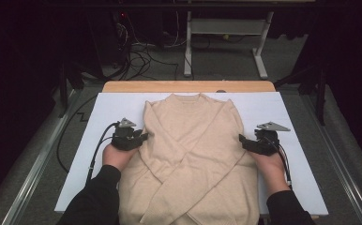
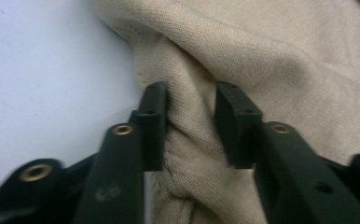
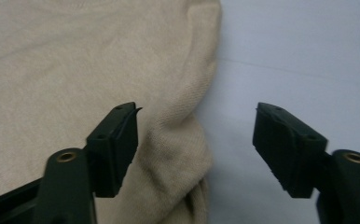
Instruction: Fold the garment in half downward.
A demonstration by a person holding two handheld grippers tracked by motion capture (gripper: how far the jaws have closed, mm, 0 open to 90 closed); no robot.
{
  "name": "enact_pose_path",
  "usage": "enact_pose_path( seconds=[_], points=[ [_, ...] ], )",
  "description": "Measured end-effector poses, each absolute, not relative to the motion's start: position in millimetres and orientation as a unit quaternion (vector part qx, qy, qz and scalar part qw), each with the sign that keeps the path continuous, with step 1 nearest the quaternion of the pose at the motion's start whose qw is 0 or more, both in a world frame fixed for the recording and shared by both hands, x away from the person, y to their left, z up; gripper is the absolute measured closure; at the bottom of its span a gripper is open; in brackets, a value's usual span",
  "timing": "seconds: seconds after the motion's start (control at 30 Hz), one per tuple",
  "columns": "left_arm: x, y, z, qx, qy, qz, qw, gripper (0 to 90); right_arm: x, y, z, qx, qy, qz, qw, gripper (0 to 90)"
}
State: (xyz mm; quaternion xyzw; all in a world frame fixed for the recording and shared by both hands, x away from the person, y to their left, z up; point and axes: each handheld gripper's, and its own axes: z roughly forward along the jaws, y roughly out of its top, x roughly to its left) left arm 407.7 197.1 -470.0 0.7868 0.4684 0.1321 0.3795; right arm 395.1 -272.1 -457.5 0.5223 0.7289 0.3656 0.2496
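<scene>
Fingers (image 2: 152,126) of the left gripper (image 2: 190,126) stand narrowly apart with a bunched fold of the cream sweater (image 2: 271,60) squeezed between them; cloth fills the gap and both pads press on it. Jaws of the right gripper (image 3: 194,144) stand wider: one finger (image 3: 115,144) rests on the knit, the other hangs over the white sheet (image 3: 299,56), and the sweater's rolled edge lies between them, with nothing clamped.

From the high view the sweater (image 1: 193,154) lies flat on the white sheet (image 1: 109,105), front up, sleeves crossed over the chest. Its hem runs off the bottom of the frame. The left gripper (image 1: 141,137) sits at one side edge and the right gripper (image 1: 243,139) at the other, but their tips are small and dark there, so the contact is hard to make out. Dark sleeves are cut off at the bottom. Blur softens the near parts of both gripper views.
</scene>
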Motion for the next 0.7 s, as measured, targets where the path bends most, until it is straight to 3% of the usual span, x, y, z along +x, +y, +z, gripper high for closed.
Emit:
enact_pose_path(
  seconds=[0.07,0.13,0.3,0.7],
  points=[
    [408,203,-470,0.783,0.476,0.124,0.38,77.3,402,-271,-462,0.53,0.733,0.356,0.235,40.2],
    [407,209,-469,0.779,0.484,0.118,0.38,79.5,404,-269,-467,0.53,0.74,0.351,0.218,47.4],
    [402,226,-475,0.76,0.507,0.092,0.397,80.0,400,-268,-468,0.521,0.752,0.343,0.212,78.4],
    [372,246,-478,0.757,0.491,0.079,0.424,81.2,363,-287,-468,0.51,0.753,0.353,0.218,81.5]
  ],
)
